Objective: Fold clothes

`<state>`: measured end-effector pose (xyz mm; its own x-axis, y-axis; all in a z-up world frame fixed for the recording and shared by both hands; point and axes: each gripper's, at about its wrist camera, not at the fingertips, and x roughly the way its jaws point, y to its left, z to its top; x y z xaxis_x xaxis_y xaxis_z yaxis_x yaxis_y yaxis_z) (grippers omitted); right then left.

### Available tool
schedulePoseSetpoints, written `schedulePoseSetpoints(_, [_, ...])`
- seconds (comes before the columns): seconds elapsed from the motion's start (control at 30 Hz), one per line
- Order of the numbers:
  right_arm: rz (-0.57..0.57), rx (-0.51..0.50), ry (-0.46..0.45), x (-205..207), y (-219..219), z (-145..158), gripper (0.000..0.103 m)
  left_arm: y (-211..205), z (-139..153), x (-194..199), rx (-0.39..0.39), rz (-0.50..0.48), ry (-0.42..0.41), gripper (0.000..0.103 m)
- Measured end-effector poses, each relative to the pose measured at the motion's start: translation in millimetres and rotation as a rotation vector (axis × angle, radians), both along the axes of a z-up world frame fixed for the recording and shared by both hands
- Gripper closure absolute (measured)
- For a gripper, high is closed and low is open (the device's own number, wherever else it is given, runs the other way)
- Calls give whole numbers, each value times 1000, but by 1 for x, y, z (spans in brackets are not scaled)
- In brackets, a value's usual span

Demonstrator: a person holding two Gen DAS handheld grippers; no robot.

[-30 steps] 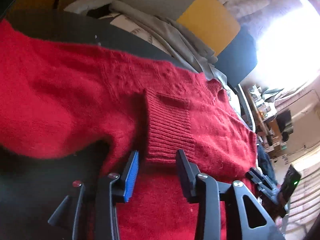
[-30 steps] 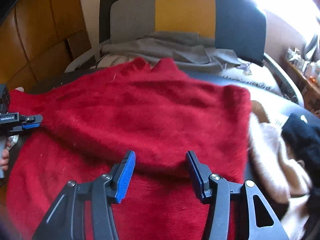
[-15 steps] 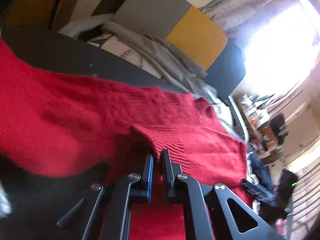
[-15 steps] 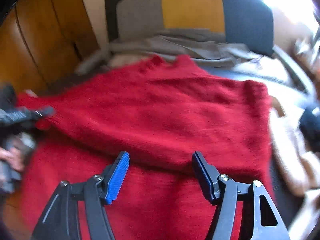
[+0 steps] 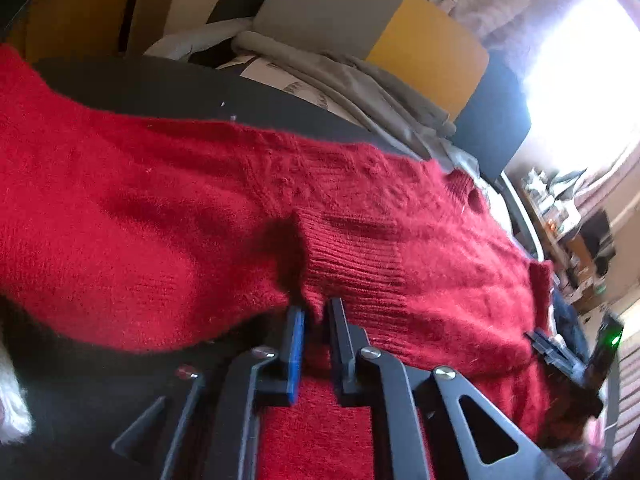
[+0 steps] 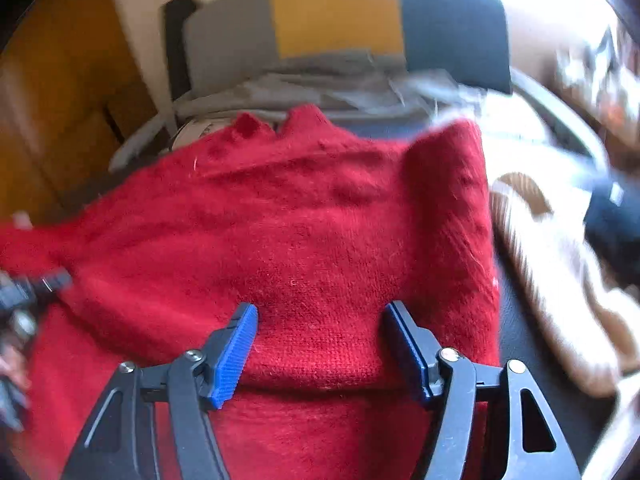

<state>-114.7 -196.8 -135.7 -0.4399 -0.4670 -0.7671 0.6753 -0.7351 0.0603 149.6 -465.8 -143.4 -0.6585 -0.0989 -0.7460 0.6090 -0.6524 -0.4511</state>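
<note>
Now | left gripper [image 5: 314,312] jaws opening, red sweater [image 5: 160,208] cuff between | right gripper [image 6: 320,320] opening above it

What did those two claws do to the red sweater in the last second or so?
The left claw had the ribbed sleeve cuff lying between wide jaws, snapped nearly shut on its edge, and is now opening a little, the cuff's edge between them. The right claw spread slightly wider and sank closer to the folded edge of the red sweater, gripping nothing. The sweater lies spread out as before; the grey clothes behind it are untouched.
</note>
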Motion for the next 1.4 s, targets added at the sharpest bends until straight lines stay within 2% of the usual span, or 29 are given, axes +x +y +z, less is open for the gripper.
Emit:
schedulePoseSetpoints(0.1, [-5, 11, 14, 1, -2, -1, 28, 5, 6, 17, 16, 31, 11, 83])
schedulePoseSetpoints(0.23, [-10, 8, 20, 2, -1, -1, 26, 11, 21, 71, 17, 112, 79, 78])
schedulePoseSetpoints(0.3, [-14, 13, 27, 2, -2, -1, 25, 3, 28, 109, 45, 194, 123, 78])
schedulePoseSetpoints(0.4, [-19, 17, 32, 3, -3, -2, 23, -14, 46, 183, 95, 363, 237, 77])
schedulePoseSetpoints(0.43, [-21, 19, 33, 3, -3, -2, 23, -18, 53, 203, 82, 414, 250, 77])
schedulePoseSetpoints(0.5, [-23, 17, 31, 2, -2, -2, 22, -21, 74, 245, -13, 520, 249, 77])
schedulePoseSetpoints(0.57, [-24, 14, 27, 2, -2, -2, 22, -21, 91, 266, -139, 570, 176, 74])
schedulePoseSetpoints(0.63, [-25, 18, 31, 2, -2, -2, 21, -24, 101, 278, -240, 543, 88, 69])
schedulePoseSetpoints(0.7, [-27, 19, 32, 2, -2, -1, 21, -28, 102, 279, -259, 486, 45, 64])
schedulePoseSetpoints(0.87, [-28, 14, 29, 1, -1, -2, 20, -45, 95, 274, -250, 422, -1, 62])
schedulePoseSetpoints(1.0, [-28, 15, 29, 1, -1, -2, 19, -51, 89, 253, -316, 411, -71, 62])
schedulePoseSetpoints(1.13, [-28, 15, 27, 0, -1, -2, 19, -54, 90, 233, -423, 419, -164, 62])
schedulePoseSetpoints(1.17, [-28, 16, 28, 0, -1, -2, 19, -56, 91, 228, -447, 415, -176, 65])
schedulePoseSetpoints(1.23, [-28, 18, 30, 0, -1, -2, 19, -56, 92, 220, -479, 401, -196, 87])
schedulePoseSetpoints(1.27, [-29, 18, 30, 0, -2, -2, 19, -56, 93, 217, -496, 402, -210, 93])
schedulePoseSetpoints(1.33, [-29, 18, 30, 0, -2, -2, 19, -58, 97, 216, -478, 384, -185, 95])
schedulePoseSetpoints(1.4, [-29, 21, 31, 0, -2, -2, 19, -59, 109, 212, -423, 340, -107, 95])
